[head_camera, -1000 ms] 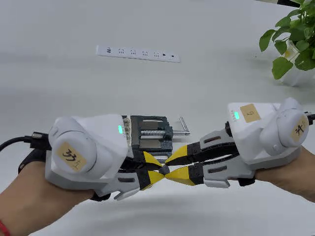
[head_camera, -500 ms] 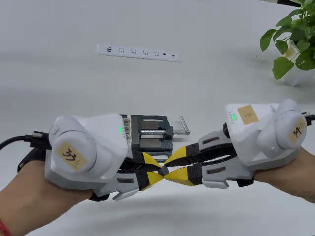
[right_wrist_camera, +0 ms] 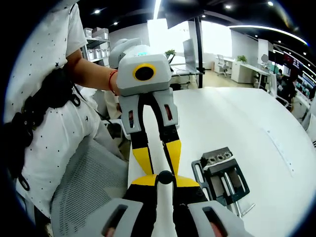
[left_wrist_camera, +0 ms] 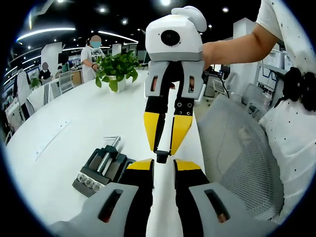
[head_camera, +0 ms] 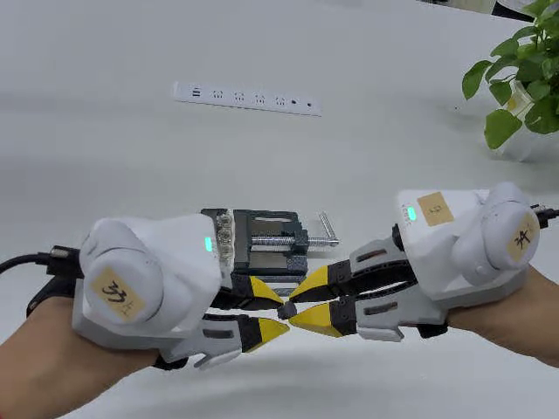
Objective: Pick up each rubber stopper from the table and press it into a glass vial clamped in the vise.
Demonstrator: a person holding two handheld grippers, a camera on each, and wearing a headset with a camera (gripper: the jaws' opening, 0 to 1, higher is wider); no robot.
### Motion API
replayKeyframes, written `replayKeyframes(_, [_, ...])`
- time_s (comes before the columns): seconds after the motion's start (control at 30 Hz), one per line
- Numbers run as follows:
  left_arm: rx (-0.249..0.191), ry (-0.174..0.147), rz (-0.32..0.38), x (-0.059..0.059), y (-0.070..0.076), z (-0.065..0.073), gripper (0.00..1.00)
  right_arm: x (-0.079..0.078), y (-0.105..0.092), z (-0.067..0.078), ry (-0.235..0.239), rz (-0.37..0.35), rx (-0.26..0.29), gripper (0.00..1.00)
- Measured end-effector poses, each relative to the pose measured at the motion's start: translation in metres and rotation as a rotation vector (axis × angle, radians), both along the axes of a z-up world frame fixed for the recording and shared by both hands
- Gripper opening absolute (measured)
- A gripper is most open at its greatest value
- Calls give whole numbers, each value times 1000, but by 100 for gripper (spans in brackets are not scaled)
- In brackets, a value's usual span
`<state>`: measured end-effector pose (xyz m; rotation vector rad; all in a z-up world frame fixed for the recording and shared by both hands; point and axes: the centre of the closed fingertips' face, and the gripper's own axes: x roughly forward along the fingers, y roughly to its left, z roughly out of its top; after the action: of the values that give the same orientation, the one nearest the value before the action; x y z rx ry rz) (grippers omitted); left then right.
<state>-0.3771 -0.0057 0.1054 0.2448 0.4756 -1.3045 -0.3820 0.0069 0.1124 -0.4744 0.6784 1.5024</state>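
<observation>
Well, my left gripper (head_camera: 283,313) holds its jaws parted around the small dark rubber stopper (head_camera: 286,307), which my right gripper (head_camera: 293,308) pinches at its jaw tips above the counter (head_camera: 131,157), with the vise (head_camera: 271,229) and its glass vials (head_camera: 225,236) just beyond, nearer the left.

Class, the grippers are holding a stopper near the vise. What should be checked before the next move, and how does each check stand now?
1. Right gripper shut on rubber stopper: ok.
2. Left gripper open: ok.
3. Glass vials seated in vise: ok.
4. Vial mouths free: cannot tell.
5. Stopper lined up over a vial: not ok, it is held off the vise, on the person's side.
</observation>
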Motion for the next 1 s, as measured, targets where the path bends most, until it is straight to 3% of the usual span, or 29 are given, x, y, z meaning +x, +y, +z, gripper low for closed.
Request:
replayKeyframes(0.23, [-15, 3, 59, 9, 22, -5, 20, 9, 2, 6, -8, -1, -9, 6])
replayKeyframes(0.4, [-31, -2, 128, 18, 43, -4, 23, 24, 8, 12, -18, -21, -15, 6])
replayKeyframes(0.5, [-55, -16, 183, 27, 55, -1, 30, 38, 13, 14, -40, -24, -31, 6])
replayKeyframes(0.73, [-100, -12, 255, 40, 77, 1, 39, 66, 30, 16, -58, -9, -64, 6])
replayKeyframes(1.0, [-144, -44, 295, 53, 99, -3, 52, 102, 49, 1, -88, -2, -150, 6])
